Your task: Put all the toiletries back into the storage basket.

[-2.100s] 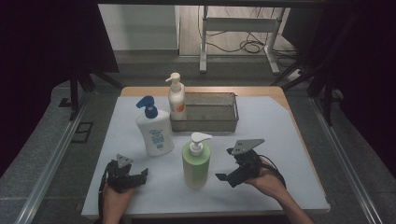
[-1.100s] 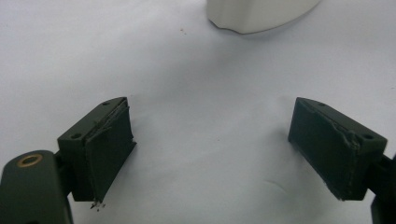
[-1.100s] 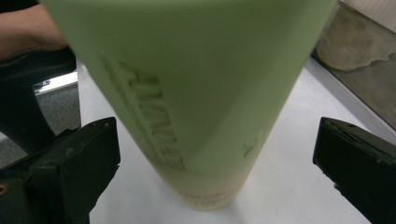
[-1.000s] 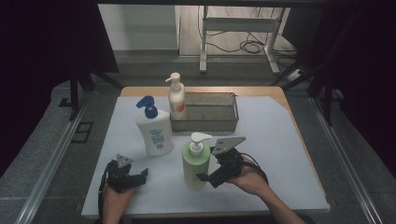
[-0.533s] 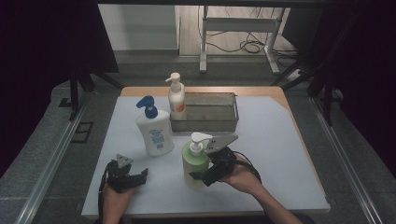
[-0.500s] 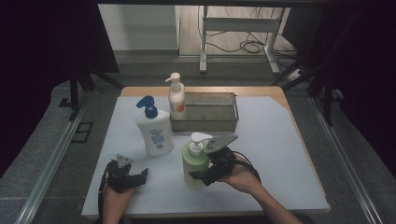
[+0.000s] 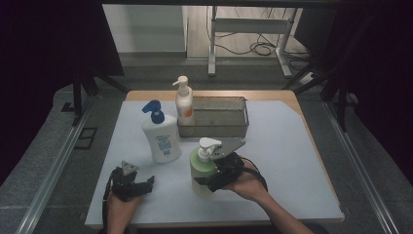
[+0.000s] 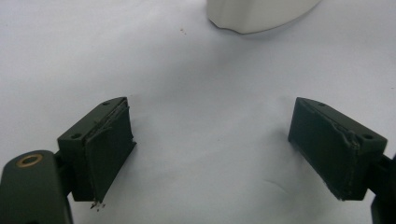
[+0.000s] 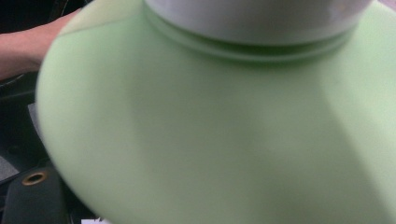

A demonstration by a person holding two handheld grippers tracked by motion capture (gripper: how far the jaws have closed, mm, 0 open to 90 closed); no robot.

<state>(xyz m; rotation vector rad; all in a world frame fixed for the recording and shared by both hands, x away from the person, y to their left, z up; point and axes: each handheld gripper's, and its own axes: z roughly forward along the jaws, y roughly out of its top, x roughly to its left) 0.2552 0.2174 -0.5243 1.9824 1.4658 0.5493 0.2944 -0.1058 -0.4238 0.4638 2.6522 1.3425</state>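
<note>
Tipping is the worry: the left gripper rests idle at the table's near left, its fingers wide apart on nothing, so nothing steadies the tall green pump bottle standing mid-table, near edge. The right gripper has just been closing around its body; whether the pads press yet, I cannot tell. Smooth, pale green, white pump, likely slippery.

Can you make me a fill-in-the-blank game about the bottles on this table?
1. The right gripper is at the ___ bottle.
2. The big white bottle has a ___ pump.
3. The metal basket stands beside the ___ white bottle.
4. The left gripper has ___ jaws.

Missing words: green; blue; slim; open
</note>
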